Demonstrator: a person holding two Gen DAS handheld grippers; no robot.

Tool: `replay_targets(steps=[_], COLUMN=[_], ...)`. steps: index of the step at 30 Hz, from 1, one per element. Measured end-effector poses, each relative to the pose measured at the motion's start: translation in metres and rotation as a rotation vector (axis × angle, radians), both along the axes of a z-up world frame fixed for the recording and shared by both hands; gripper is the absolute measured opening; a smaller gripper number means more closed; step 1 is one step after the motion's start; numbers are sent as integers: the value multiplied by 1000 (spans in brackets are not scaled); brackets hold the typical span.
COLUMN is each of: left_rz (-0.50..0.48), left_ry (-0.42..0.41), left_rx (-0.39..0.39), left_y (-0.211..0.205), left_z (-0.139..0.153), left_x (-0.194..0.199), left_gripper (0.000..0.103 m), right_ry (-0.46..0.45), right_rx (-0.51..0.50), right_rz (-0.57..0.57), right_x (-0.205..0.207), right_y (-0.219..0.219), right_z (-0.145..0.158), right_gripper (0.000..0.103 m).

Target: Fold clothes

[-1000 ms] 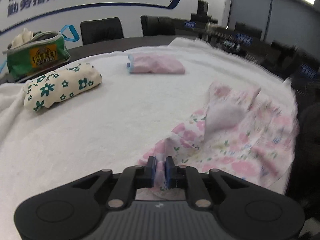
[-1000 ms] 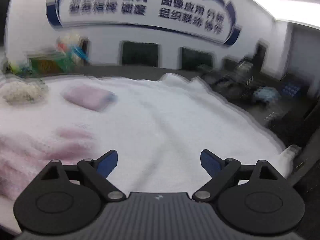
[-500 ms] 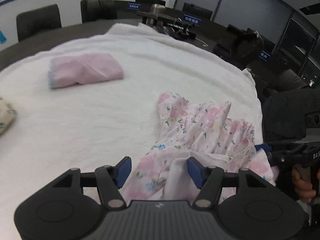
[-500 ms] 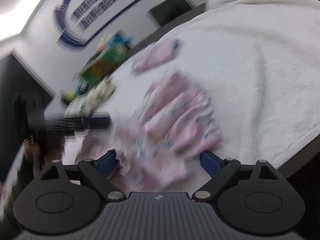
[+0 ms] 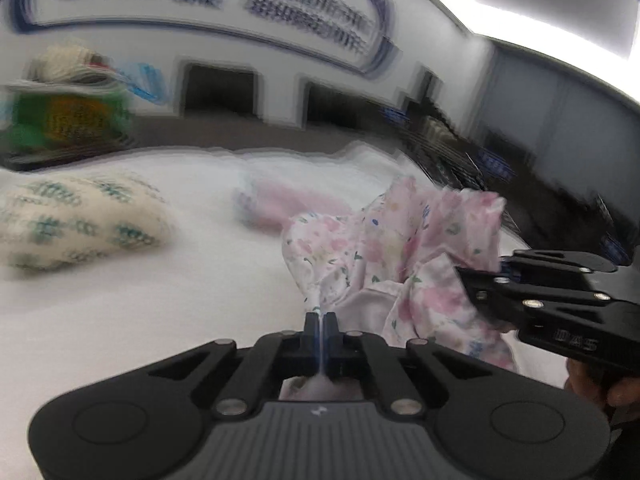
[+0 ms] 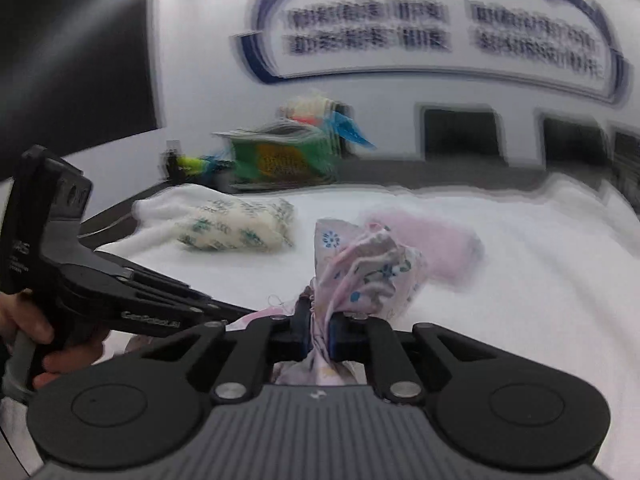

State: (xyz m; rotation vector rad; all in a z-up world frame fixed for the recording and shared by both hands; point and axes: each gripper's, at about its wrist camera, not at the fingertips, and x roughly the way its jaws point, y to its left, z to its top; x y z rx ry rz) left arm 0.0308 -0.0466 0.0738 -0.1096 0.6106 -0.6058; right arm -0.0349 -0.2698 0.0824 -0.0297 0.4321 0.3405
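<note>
On the white towel-covered tabletop (image 5: 132,304), the pink floral garment (image 5: 400,248) sits bunched and partly lifted, gathered between both tools. From the left wrist view, the left hand-held gripper (image 5: 320,322) is clenched on a thin pinch of the garment's fabric at 12 o'clock, with the cloth rising toward 1 o'clock. The right hand-held gripper (image 6: 320,330) is likewise clamped on a thick twisted wad of the same garment, seen straight ahead in its own view. A folded cream garment with green flowers (image 5: 76,228) lies at 10 o'clock and a folded pink garment (image 5: 280,204) near 12 o'clock, both beyond the floral one; a green bag (image 6: 280,162) stands at the far edge.

My worry is the grips: the left holds only a sliver of cloth, which could slip out under tension, while the right holds several layers at once, so the garment may not spread flat and a fold could come out crooked. Dragging it forward could also disturb the folded pink garment.
</note>
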Motion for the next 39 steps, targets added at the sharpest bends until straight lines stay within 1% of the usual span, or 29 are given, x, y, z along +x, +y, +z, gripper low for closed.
replay_targets(steps=[2, 5, 7, 8, 9, 10, 11, 12, 13, 14, 15, 17, 19, 20, 21, 23, 24, 26, 27, 29, 30, 31, 32, 33, 34, 35, 36, 37, 39], left_rz=[130, 278, 323, 327, 331, 334, 324, 314, 305, 300, 287, 249, 201, 175, 146, 92, 67, 65, 64, 63, 62, 61, 60, 60, 59, 58, 58, 56, 29], left_ry=[5, 69, 113, 130, 147, 162, 150, 139, 127, 111, 93, 62, 39, 48, 64, 81, 88, 86, 85, 83, 82, 81, 80, 78, 77, 76, 77, 77, 71], left_rx=[-15, 31, 71, 57, 43, 27, -3, -34, -64, -80, -88, -95, -95, -91, -89, -88, -87, -77, -72, -62, -56, -51, -46, -41, -36, -33, -42, -50, -46], left_y=[12, 13, 13, 21, 29, 38, 53, 67, 81, 94, 107, 122, 129, 126, 120, 107, 101, 95, 91, 85, 82, 78, 75, 72, 69, 66, 67, 69, 69], left_z=[6, -4, -18, -22, -25, -28, -25, -22, -19, -15, -13, -15, -20, -25, -29, -33, -35, -37, -38, -41, -42, -43, -44, -45, -46, -47, -46, -44, -40], left_x=[0, 18, 33, 31, 30, 27, 16, 4, -8, -22, -36, -59, -76, -80, -81, -81, -81, -81, -81, -82, -82, -82, -82, -82, -82, -83, -87, -91, -107], left_gripper=[0, 2, 9, 13, 15, 17, 25, 38, 42, 43, 44, 47, 52, 53, 53, 53, 53, 53, 53, 51, 47, 40, 21, 7, 5, 2, 1, 0, 0], right_ry=[29, 123, 200, 227, 249, 254, 241, 216, 187, 157, 125, 57, 29, 19, 9, 17, 43, 111, 139, 139, 134, 129, 124, 134, 152, 169, 195, 212, 227], right_rx=[-26, -54, -125, -177, -236, -274, -283, -271, -253, -242, -237, -231, -230, -230, -231, -177, -121, 12, 45, 49, 49, 48, 48, 57, 71, 84, 92, 96, 94], right_rz=[82, 173, 182, 159, 124, 102, 96, 104, 111, 102, 89, 64, 51, 45, 40, 56, 88, 172, 199, 215, 221, 227, 232, 245, 261, 276, 281, 285, 308], right_x=[40, 106, 148, 162, 174, 178, 174, 167, 157, 145, 132, 103, 76, 63, 50, 24, 13, -5, -12, -18, -20, -22, -24, -22, -17, -12, -9, -9, -14], right_y=[8, 25, 46, 55, 64, 67, 66, 62, 55, 46, 36, 16, 2, -5, -11, -20, -22, -21, -18, -4, 3, 10, 17, 21, 25, 29, 31, 31, 31], right_z=[10, 12, -4, -13, -21, -26, -26, -22, -14, -6, 1, 15, 20, 23, 25, 23, 17, 1, -7, -22, -29, -36, -43, -48, -51, -54, -56, -54, -50], right_gripper=[8, 8, 15, 28, 36, 38, 42, 51, 59, 76, 82, 84, 88, 92, 92, 92, 92, 92, 91, 89, 85, 80, 64, 47, 37, 20, 13, 13, 9])
